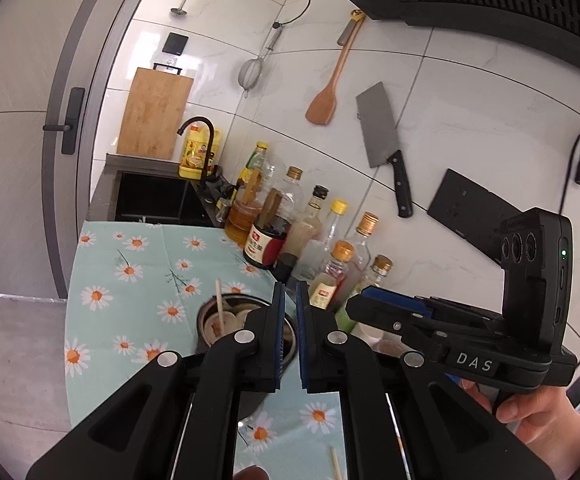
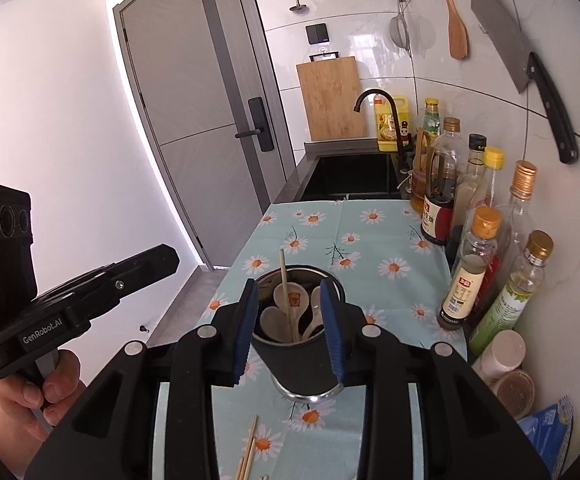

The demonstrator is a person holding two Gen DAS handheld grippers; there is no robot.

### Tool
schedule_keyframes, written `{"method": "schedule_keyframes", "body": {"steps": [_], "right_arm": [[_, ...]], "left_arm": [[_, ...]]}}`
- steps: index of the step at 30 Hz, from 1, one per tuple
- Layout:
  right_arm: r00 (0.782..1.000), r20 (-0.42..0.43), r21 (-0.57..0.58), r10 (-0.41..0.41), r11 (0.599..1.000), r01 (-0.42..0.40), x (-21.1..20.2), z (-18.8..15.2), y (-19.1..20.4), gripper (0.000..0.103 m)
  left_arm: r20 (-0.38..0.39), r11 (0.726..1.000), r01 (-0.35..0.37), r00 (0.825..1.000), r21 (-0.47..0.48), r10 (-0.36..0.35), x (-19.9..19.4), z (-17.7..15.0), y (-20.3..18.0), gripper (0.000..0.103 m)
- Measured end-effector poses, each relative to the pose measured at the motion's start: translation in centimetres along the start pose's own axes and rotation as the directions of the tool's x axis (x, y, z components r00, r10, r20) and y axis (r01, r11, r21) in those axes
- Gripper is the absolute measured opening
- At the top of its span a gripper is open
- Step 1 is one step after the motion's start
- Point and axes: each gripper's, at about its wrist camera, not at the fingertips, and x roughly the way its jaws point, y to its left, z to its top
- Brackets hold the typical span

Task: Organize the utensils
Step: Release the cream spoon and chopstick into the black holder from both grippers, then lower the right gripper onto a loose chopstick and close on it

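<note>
A dark utensil holder with a metal rim stands on the daisy-print cloth. It holds several pale ceramic spoons and one upright chopstick. My right gripper hovers over the holder's near side, open, with nothing pressed between its blue pads. Loose chopsticks lie on the cloth below it. In the left wrist view my left gripper is shut with nothing in it, above and near the holder, and the right gripper shows side-on. A loose chopstick lies near the bottom edge.
Several sauce and oil bottles line the wall on the right, with jars nearer. A black sink and faucet lie beyond the cloth. A cutting board, cleaver, wooden spatula and strainer are at the wall. A person's hand holds the left gripper.
</note>
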Motion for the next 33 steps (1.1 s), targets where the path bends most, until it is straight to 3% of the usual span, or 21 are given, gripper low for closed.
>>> {"method": "schedule_keyframes", "body": {"steps": [5,13,15,16,21,27,33], "right_arm": [[1.0,-0.003,0.04,0.001,0.999,-0.001,-2.6,-1.1,0.1,0.045],[0.993,-0.118,0.14,0.02,0.99,-0.003,-3.7,-4.0,-0.8,0.049],[0.985,-0.175,0.162,0.006,0.987,0.023,-3.5,-4.7,-1.0,0.06],[0.975,-0.219,0.17,-0.017,0.984,0.055,-3.3,-5.3,-1.1,0.06],[0.949,-0.313,0.226,0.024,0.973,0.05,-2.9,-7.8,-1.8,0.06],[0.895,-0.447,0.251,0.007,0.961,0.118,-1.7,-10.8,-2.4,0.06],[0.802,-0.598,0.276,-0.007,0.937,0.214,0.2,-14.5,-3.5,0.06]], "left_arm": [[-0.034,1.0,0.02,0.999,-0.001,-0.02,-1.8,-0.8,-1.0,0.006],[-0.092,1.0,-0.003,0.996,-0.003,0.003,-3.8,-3.3,-1.6,0.006],[-0.107,1.0,-0.009,0.994,-0.005,0.009,-4.0,-3.9,-1.6,0.006],[-0.123,1.0,-0.022,0.992,0.002,0.022,-4.1,-4.3,-1.7,0.006],[-0.175,0.999,-0.044,0.984,-0.016,0.04,-4.3,-6.1,-1.5,0.006],[-0.253,0.998,-0.067,0.965,-0.02,0.06,-4.4,-9.0,-1.1,0.006],[-0.328,0.996,-0.087,0.942,-0.037,0.07,-4.4,-11.9,-0.7,0.006]]}}
